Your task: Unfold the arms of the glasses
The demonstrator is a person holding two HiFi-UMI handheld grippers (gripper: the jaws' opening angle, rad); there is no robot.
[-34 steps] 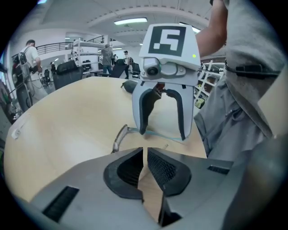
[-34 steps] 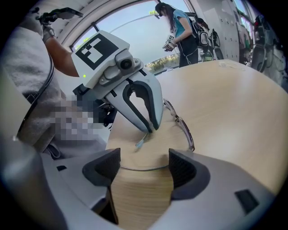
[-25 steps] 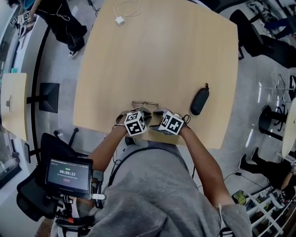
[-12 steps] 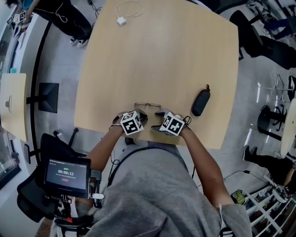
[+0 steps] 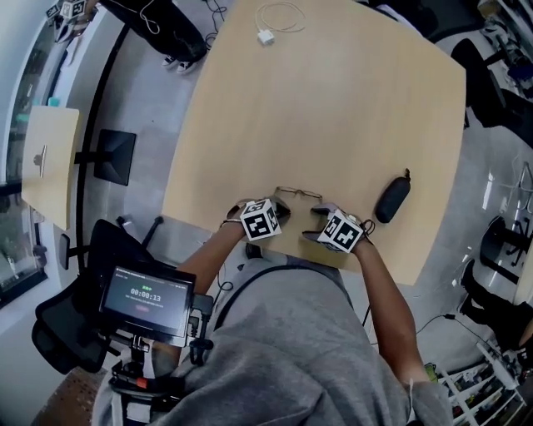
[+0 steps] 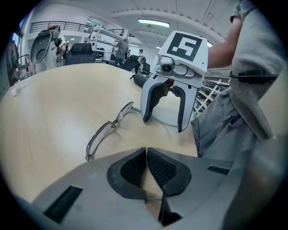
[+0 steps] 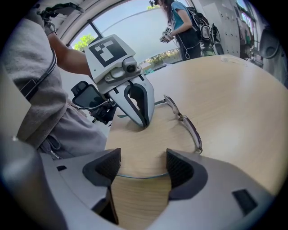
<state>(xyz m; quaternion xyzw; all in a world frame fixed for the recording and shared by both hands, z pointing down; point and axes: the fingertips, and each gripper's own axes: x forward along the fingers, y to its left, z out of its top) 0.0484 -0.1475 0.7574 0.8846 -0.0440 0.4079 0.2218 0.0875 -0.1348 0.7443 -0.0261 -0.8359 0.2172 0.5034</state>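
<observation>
Glasses (image 5: 298, 194) are lying lenses-down near the front edge of the wooden table (image 5: 333, 100), right between the two grippers. The left gripper (image 6: 146, 150) is pressing its jaws together, and a thin greenish line, one arm of the frame, is showing in the seam between its pads. In the right gripper view, that left gripper (image 7: 144, 123) is touching the table with its tips, and a teal arm tip is poking out past it on the person's side. The right gripper (image 7: 143, 157) is holding its jaws spread wide, with the other thin arm arcing across the gap between them without being pinched. Seen from the left gripper view, the right gripper (image 6: 163, 125) is standing tips-down over that same arm, just beside the frame (image 6: 108, 128). Both arms are angling back from the front toward the person. A dark glasses case (image 5: 392, 200) is sitting to the right, apart from the frame. A white cable with a plug (image 5: 275, 21) is resting at the far edge.
</observation>
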